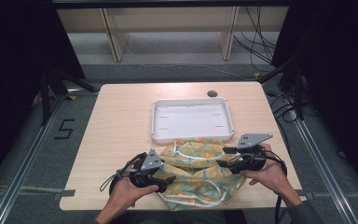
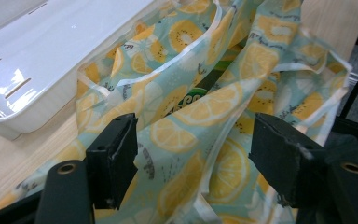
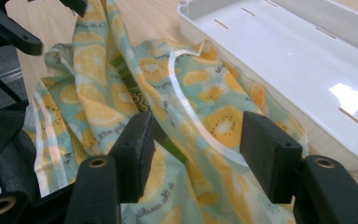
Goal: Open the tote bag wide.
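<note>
A crumpled cloth bag [image 1: 196, 175] with a lemon and kiwi print and white straps lies at the table's near edge, just in front of a white tray [image 1: 192, 136]. My left gripper [image 1: 168, 179] is at the bag's left side, open, its jaws wide apart over the fabric [image 2: 191, 135]. On the bag's right side my right gripper [image 1: 221, 163] is also open, with the cloth [image 3: 196, 121] lying between and beyond its jaws. Something green shows inside the bag's folds [image 2: 200, 93]. The tray's rim [image 3: 279, 88] runs past the bag, and the tray holds nothing.
The wooden table [image 1: 116, 121] has bare room to the left and behind the tray. A small dark round hole [image 1: 212, 93] sits near the far edge. Cables and a wooden frame lie on the floor beyond. Black curtains flank both sides.
</note>
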